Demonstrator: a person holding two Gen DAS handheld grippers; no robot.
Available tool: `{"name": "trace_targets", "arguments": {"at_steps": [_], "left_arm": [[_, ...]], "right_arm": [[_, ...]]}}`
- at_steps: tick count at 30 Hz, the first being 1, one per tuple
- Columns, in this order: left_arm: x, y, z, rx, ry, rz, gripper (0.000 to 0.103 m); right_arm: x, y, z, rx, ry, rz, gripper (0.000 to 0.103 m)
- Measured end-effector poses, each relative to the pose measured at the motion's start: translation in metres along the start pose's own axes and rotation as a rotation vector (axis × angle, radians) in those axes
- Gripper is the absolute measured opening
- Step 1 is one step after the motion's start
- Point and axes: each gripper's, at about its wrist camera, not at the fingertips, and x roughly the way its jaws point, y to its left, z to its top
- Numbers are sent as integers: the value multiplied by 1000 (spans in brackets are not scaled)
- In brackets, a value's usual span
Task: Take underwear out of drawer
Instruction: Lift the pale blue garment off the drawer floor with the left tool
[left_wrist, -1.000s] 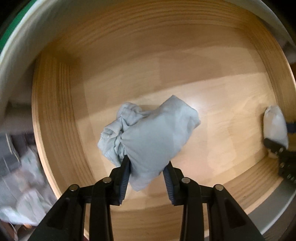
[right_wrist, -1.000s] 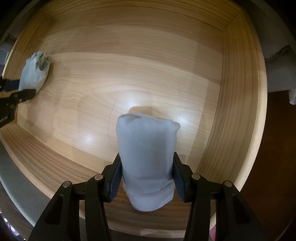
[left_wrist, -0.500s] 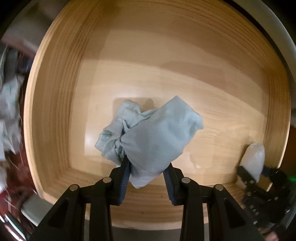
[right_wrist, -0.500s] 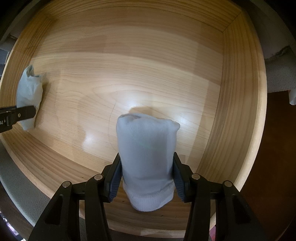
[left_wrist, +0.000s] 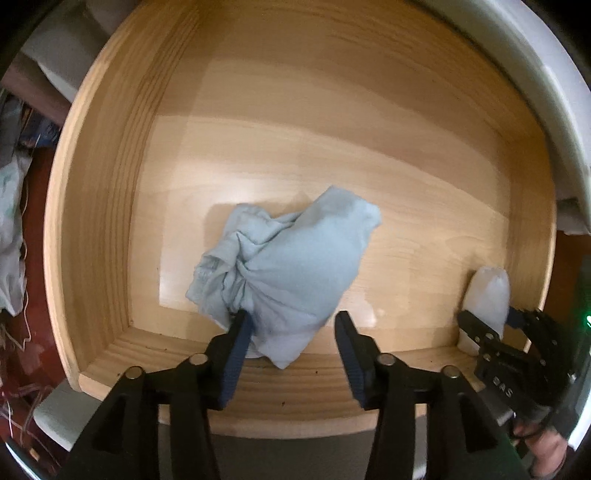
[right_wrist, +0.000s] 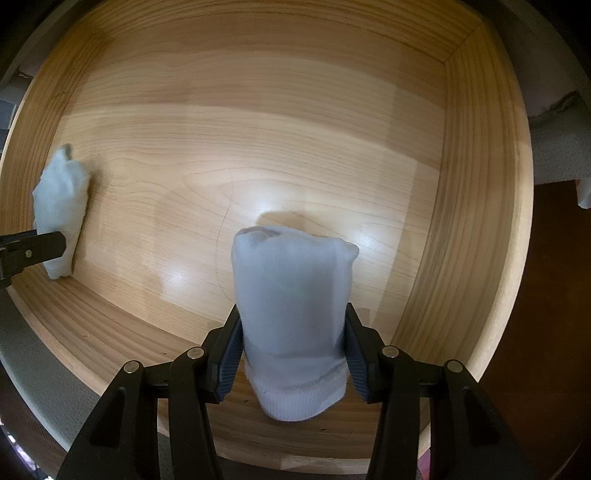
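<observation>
I look down into the wooden drawer (left_wrist: 96, 192). Toward its left side my left gripper (left_wrist: 293, 334) has just been opening its fingers: the crumpled pale-blue underwear (left_wrist: 291, 273) sits between them, the left finger (left_wrist: 240, 332) touching cloth, the right one clear of it. Toward the drawer's right wall my right gripper (right_wrist: 293, 343) is clenched on a rolled white garment (right_wrist: 293, 314).

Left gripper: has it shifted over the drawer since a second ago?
Yes. The left gripper has swung toward the drawer's left wall, and its jaws have just been opening off the crumpled underwear.
</observation>
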Motion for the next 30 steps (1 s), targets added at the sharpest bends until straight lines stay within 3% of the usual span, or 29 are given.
{"name": "trace_targets", "arguments": {"at_steps": [2, 6, 9, 18, 30], "left_arm": [[-11, 0, -4, 24, -26, 14, 61], [-41, -3, -1, 71, -96, 53, 65], [-40, -7, -3, 111, -124, 90, 70], [21, -39, 20, 237, -60, 147, 78], [46, -39, 39, 159, 9, 155, 82]], "right_arm": [[0, 0, 1, -1, 0, 0, 45], [0, 0, 1, -1, 0, 0, 45], [0, 0, 0, 1, 0, 0, 45], [-2, -1, 1, 2, -1, 1, 46], [-3, -2, 2, -2, 2, 0, 47]]}}
